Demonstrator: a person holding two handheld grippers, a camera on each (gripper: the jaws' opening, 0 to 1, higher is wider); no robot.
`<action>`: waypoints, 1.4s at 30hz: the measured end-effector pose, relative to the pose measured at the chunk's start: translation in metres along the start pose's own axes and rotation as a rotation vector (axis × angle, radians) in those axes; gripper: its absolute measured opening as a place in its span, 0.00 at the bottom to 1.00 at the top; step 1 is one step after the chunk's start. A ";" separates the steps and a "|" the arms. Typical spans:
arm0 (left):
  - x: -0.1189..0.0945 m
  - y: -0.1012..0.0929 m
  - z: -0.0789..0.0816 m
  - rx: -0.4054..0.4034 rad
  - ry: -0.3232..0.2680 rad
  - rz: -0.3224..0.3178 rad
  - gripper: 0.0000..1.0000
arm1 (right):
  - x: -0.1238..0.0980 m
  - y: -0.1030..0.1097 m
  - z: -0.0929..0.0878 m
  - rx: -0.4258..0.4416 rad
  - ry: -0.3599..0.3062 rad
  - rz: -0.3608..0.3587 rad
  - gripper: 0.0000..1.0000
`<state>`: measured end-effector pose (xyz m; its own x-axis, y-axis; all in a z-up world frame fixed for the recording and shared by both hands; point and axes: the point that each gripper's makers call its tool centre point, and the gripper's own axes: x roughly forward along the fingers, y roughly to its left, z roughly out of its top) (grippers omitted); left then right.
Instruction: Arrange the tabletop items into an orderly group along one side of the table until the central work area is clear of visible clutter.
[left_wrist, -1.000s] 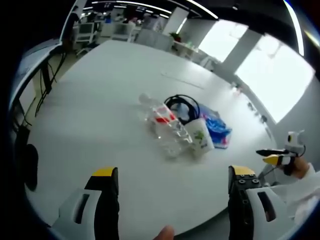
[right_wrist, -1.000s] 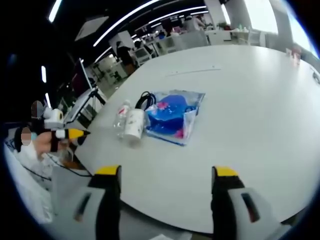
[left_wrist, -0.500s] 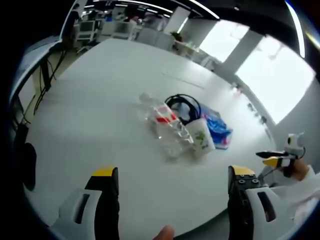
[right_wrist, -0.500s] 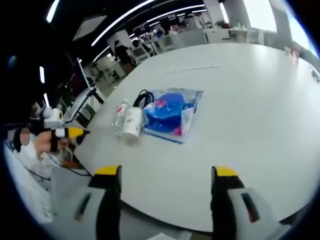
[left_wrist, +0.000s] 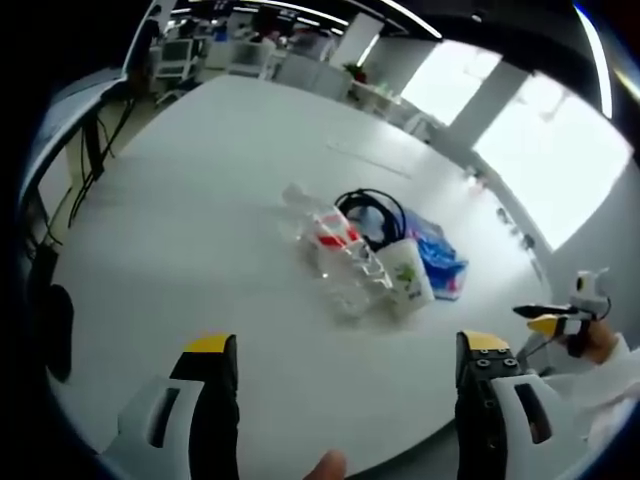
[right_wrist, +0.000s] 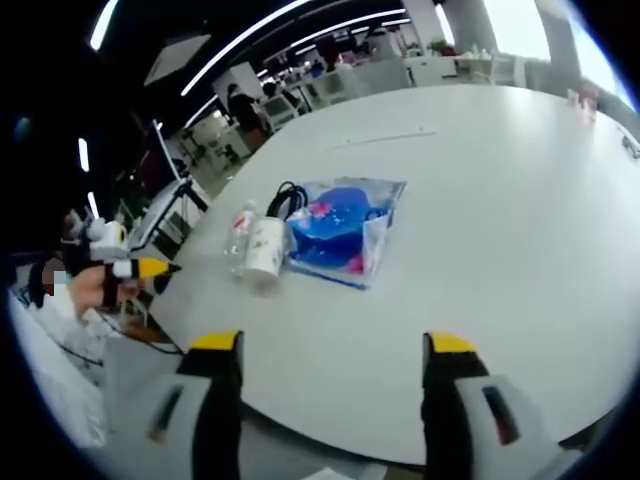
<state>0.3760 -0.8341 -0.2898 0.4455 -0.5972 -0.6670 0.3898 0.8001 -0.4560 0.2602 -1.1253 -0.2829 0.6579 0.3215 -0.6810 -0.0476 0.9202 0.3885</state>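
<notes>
Both grippers, left gripper (left_wrist: 345, 375) and right gripper (right_wrist: 333, 375), hover spread and empty. Nudged carelessly, the lying bottle (left_wrist: 335, 255) could roll off the table (left_wrist: 180, 200), or the cup (right_wrist: 266, 247) topple.

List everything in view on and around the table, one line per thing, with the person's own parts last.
table: one, white, large and rounded, carrying all the items
plastic bottle: one, clear with a red and white label, lying on its side in the cluster
cup: one, white with a green mark, lying beside the bottle
cable: one, black, coiled behind the bottle and cup
bag: one, clear with blue contents and a bit of pink, flat next to the cup
left hand-held gripper: one, black with yellow tips, open over the near table edge
right hand-held gripper: one, black with yellow tips, open over the near edge
hand: one, holding the right hand-held gripper
</notes>
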 end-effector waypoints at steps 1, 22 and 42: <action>0.000 0.000 0.000 0.000 0.001 0.000 0.87 | 0.000 0.000 0.000 0.001 0.000 0.000 0.71; 0.008 0.001 0.006 -0.013 0.003 -0.012 0.87 | 0.008 0.003 -0.004 0.005 0.020 0.007 0.71; 0.018 0.003 0.009 -0.015 0.020 -0.020 0.86 | 0.018 0.005 0.004 -0.009 0.030 0.018 0.72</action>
<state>0.3921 -0.8425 -0.2983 0.4215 -0.6118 -0.6693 0.3860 0.7889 -0.4781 0.2749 -1.1157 -0.2909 0.6337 0.3444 -0.6927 -0.0658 0.9162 0.3954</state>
